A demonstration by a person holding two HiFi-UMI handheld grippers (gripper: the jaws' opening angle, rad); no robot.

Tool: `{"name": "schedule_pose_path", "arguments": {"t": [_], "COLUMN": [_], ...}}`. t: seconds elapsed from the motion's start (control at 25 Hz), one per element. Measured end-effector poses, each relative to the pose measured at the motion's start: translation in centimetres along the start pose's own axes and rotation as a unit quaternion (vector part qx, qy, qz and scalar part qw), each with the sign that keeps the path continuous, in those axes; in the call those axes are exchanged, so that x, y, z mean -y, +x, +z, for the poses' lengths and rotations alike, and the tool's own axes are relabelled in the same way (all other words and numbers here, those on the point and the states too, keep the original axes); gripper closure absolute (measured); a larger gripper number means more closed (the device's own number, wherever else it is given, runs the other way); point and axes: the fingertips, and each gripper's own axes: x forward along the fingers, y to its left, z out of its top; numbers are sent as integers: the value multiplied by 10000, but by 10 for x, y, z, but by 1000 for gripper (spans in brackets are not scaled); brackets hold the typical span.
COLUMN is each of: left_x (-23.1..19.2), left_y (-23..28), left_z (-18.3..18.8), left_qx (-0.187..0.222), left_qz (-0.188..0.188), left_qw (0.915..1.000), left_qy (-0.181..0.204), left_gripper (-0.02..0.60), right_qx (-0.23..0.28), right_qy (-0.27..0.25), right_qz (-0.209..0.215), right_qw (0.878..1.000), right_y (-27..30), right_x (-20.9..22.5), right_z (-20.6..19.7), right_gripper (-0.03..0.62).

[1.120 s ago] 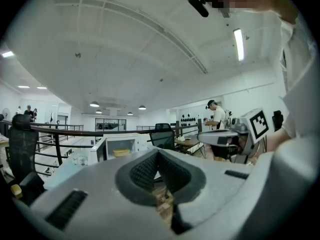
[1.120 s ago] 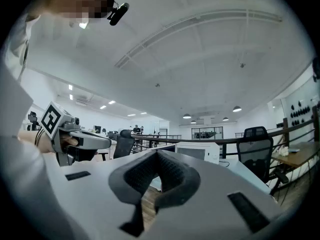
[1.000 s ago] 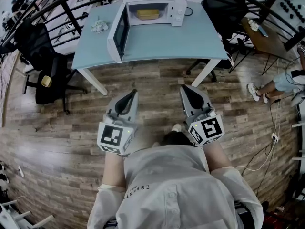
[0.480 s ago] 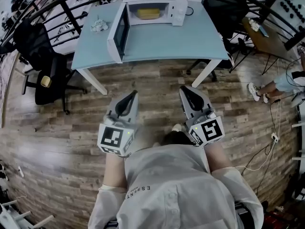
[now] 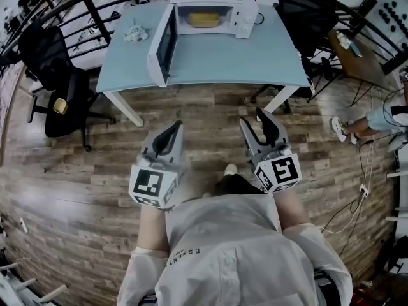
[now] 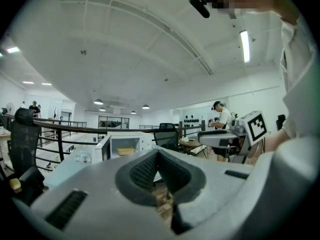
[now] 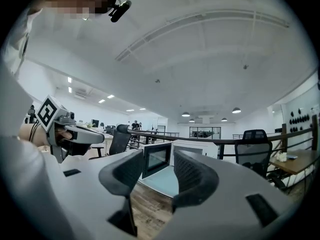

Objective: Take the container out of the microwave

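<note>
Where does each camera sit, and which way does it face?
Head view: on the head, looking steeply down at floor, table and open microwave; shows torso, left tongs, right tongs.
Left gripper view: on the left tongs, shut, facing forward toward the microwave; right tongs at its right.
Right gripper view: on the right tongs, jaws opening, nothing between, facing the microwave door.
Shared: both gripper views see the microwave and the other tongs.

Letters "ESSENT" on the person's white shirt (image 5: 236, 234)

An open-plan office: swivel chair (image 5: 48, 53), blue table (image 5: 255, 56), railing (image 6: 75, 128), ceiling light (image 6: 244, 46).
</note>
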Motion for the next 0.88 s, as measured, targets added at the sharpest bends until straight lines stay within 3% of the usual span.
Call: {"name": "schedule_pose_path", "arguments": {"t": [0.44,0.88], "left_x": [-29,-69], "left_y": [62,209], "left_z": [-15,1], "left_qx": [-230,-489], "left_qz": [312,840], "left_qw": [9992,9952], "left_qy": [-86,-98], "left_gripper": [588,588], "right_qx": [-134,-262], "right_qy": [91,230], "right_qz": [485,1262], "right_qw": [9987,9914], "right_y": [69,186], "right_x": [41,148], "right_z": [-30,-47], "right_gripper": [410,410]}}
